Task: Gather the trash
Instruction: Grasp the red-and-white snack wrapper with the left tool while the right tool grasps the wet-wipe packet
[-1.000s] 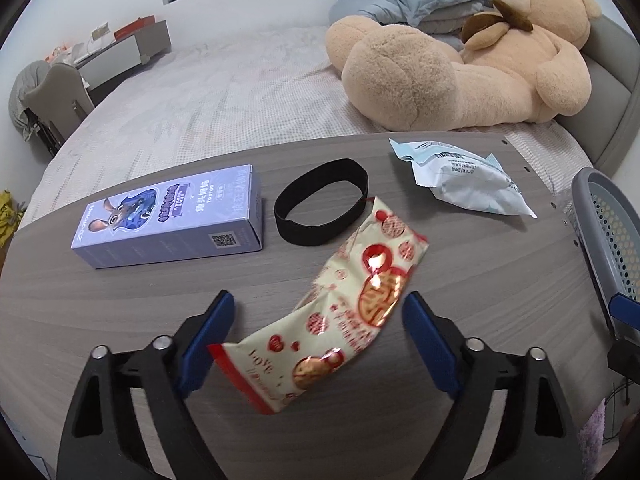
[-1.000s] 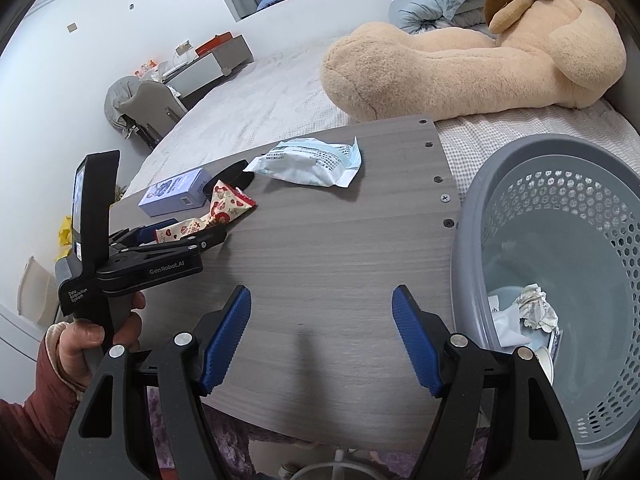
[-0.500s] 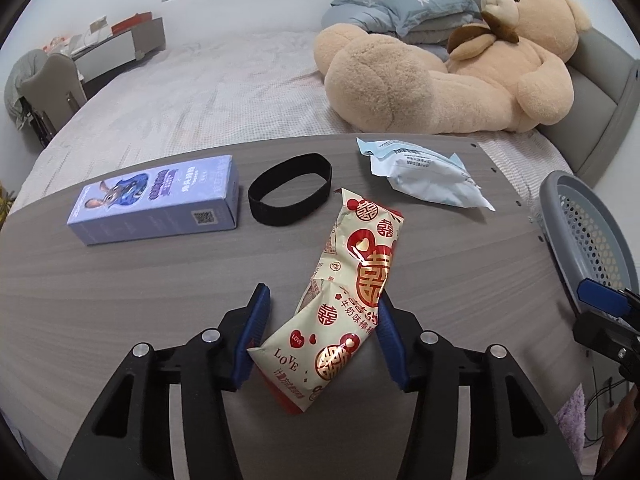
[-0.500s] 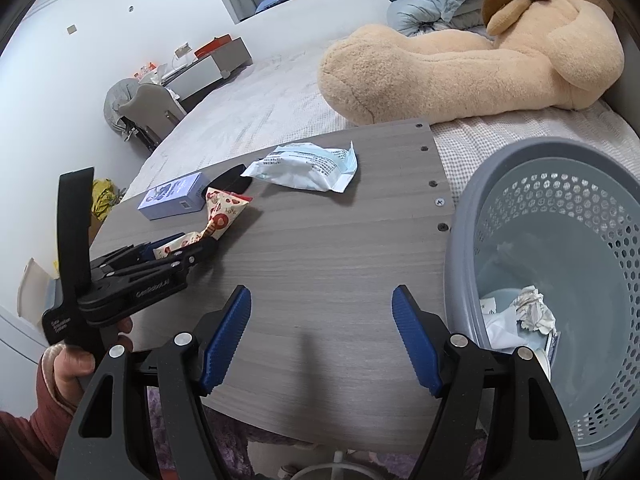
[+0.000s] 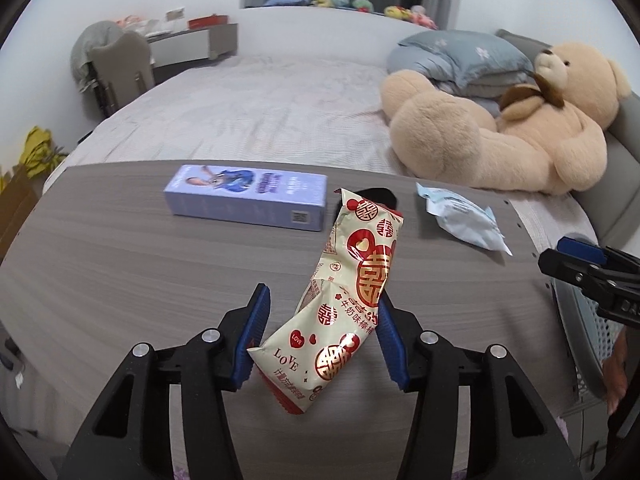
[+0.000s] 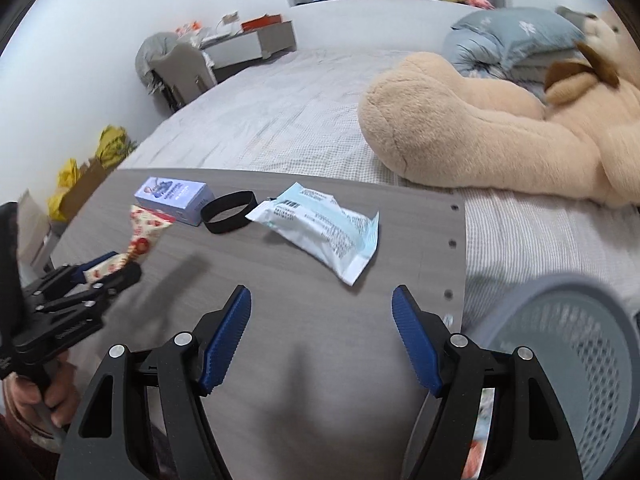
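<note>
Over the desk (image 5: 120,264) our left gripper (image 5: 320,332) fingers pinch the snack wrapper (image 5: 344,304); right gripper (image 6: 322,336) fingers wide, holding nothing.

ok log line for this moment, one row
left tongs: shut on red-and-cream snack wrapper, lifted | right tongs: open, empty | pale blue packet: on table | grey basket: right

Both wrist cams sit low over the table (image 5: 120,248), facing the bed (image 6: 280,120); both catch the purple box (image 5: 248,196) & teddy (image 6: 480,136).
</note>
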`<state>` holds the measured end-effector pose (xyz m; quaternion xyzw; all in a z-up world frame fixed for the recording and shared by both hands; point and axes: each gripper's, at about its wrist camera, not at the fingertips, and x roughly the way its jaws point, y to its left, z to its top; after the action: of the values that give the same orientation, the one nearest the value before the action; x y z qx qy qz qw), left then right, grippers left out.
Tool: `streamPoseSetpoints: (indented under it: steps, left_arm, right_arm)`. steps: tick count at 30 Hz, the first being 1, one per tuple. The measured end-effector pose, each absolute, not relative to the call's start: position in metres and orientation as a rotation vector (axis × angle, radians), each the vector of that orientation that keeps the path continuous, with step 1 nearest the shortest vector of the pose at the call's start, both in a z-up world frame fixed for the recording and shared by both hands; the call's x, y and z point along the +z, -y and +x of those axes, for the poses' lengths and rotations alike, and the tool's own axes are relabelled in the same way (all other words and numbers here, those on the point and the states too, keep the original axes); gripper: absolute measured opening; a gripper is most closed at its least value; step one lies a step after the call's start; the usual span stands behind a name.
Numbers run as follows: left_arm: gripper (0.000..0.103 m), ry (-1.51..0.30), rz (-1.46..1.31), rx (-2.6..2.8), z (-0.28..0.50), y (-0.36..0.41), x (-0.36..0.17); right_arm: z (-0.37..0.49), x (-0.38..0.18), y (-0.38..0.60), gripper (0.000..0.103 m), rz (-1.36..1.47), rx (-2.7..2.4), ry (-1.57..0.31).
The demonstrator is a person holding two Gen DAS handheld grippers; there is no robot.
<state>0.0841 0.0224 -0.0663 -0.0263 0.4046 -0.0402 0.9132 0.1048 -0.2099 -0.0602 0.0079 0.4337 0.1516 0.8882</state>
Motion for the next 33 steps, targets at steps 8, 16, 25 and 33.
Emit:
streamPoseSetpoints:
  steps: [8,16,25,33]
  left_arm:
    - [0.051,-0.819,-0.074,-0.003,0.091,-0.039,-0.061]
    - [0.051,-0.819,-0.096,0.028,0.103,-0.046,-0.060]
    - [0.051,-0.798,-0.106,0.046,0.108,-0.050,-0.057]
    - [0.051,-0.814,-0.116,0.048,0.110,-0.052,-0.063]
  right_arm:
    - [0.159,-0.068,0.196,0.077,-0.136,0.406,-0.922]
    - [0.197,-0.084,0.179,0.078,-0.261,0.493,-0.958]
    - [0.222,-0.101,0.164,0.078,-0.326,0.560,-1.033]
    - [0.232,-0.113,0.159,0.078,-0.339,0.552,-1.071]
